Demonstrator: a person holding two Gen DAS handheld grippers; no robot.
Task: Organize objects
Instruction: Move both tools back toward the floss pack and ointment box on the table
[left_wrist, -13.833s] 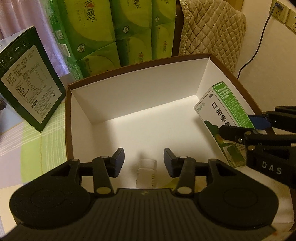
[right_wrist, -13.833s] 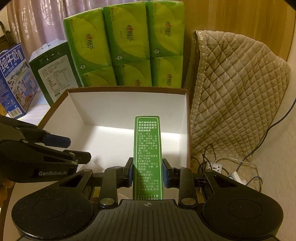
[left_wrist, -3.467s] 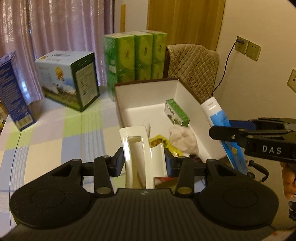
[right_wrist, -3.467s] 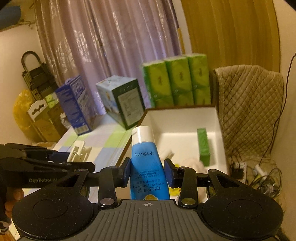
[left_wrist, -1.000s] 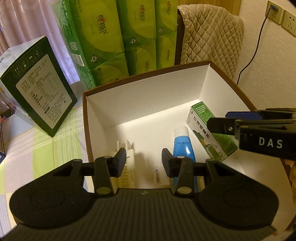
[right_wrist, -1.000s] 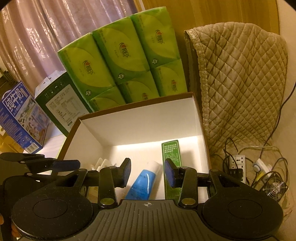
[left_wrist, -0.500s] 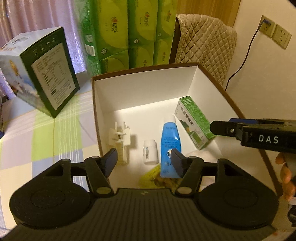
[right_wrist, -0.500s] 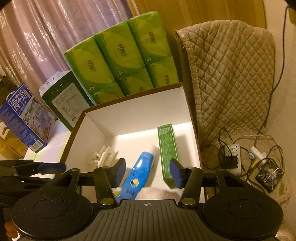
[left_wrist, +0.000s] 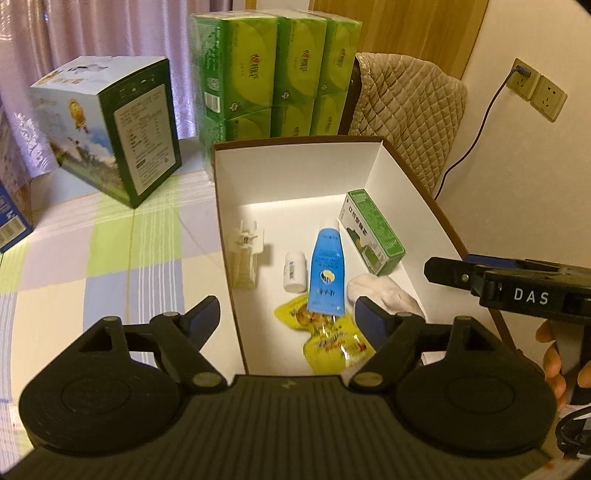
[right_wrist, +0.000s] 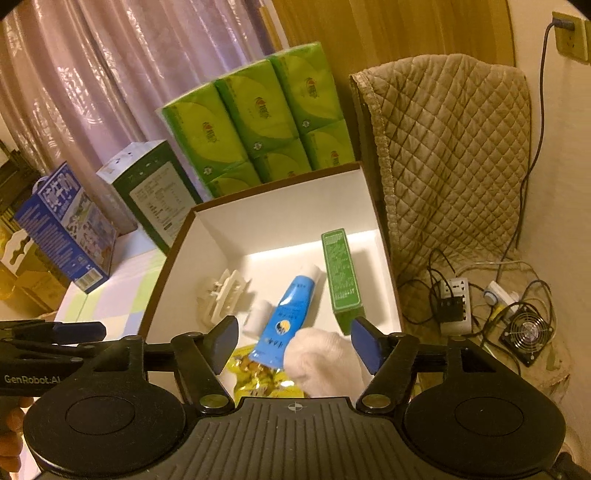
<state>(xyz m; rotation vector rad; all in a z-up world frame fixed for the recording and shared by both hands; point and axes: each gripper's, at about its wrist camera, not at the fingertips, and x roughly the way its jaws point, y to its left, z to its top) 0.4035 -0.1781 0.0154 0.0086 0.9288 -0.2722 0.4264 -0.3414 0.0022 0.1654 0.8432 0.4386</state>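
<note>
Both grippers, left and right, are held wide apart and empty above the white box. Tube, green carton, bottle, clip, packet and sock are gathered inside. A careless descent could knock the loosely overlapping pile askew.

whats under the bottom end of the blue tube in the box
A yellow snack packet lies partly under the blue tube; the tube's crimped end overlaps its top. How far the packet reaches beneath the tube is hidden.
</note>
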